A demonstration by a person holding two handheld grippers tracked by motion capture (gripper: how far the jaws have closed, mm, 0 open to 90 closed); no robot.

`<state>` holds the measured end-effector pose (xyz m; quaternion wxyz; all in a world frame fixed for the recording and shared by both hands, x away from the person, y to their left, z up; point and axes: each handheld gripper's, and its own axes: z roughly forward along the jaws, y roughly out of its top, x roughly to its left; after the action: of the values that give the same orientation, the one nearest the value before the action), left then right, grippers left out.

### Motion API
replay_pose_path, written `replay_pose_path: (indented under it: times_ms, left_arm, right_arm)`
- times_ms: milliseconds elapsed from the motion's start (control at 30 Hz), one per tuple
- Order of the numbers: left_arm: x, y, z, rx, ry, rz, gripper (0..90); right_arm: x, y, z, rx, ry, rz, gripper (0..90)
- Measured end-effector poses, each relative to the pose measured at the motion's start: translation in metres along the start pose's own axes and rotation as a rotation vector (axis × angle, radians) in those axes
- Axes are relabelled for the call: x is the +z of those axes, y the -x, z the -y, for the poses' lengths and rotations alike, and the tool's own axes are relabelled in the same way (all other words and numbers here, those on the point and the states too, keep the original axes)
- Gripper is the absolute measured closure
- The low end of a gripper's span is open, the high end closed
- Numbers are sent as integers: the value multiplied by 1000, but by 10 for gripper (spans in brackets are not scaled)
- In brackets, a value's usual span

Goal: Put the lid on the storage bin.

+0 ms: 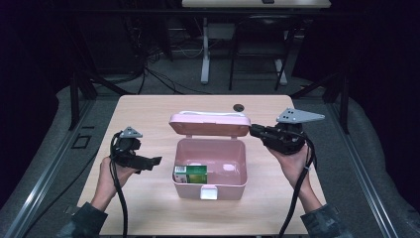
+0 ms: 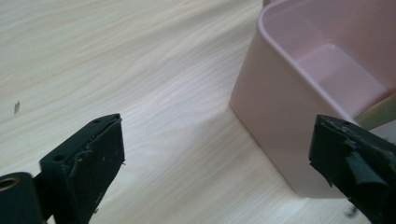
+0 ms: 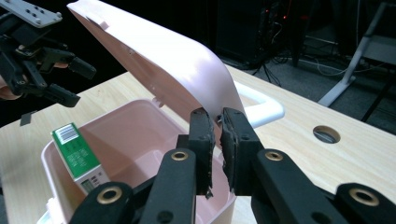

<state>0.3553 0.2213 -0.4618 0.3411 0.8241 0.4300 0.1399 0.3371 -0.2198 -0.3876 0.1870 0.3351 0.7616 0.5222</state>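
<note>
A dark room surrounds a light wooden table (image 1: 148, 114). In the middle stands a pink plastic box (image 1: 210, 166) with its lid (image 1: 209, 125) up. A green carton (image 1: 190, 174) stands inside, against the left wall. The left gripper (image 1: 154, 161) is beside the box, jaws wide apart and empty. The right gripper (image 1: 253, 130) pinches the lid's edge. Bare table lies all around.

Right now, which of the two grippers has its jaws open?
The left gripper, beside the pink box: its jaws stand wide apart with only table between them. The right gripper has its jaws nearly together at the raised lid.
</note>
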Motion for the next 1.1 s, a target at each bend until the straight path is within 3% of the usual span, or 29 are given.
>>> replay_pose_path:
  times_ms: [133,300,1100]
  left_arm:
    - [7,-5,11,-3,-33,-30,9]
    - [16,-10,22,-11,-56,-31,1]
    - [22,-15,37,-10,-58,-55,1]
  right_arm:
    - [-3,-5,4,2,-9,2,821]
    - [-5,-9,8,9,-14,-2,819]
    - [-13,-27,35,44,-67,-12,794]
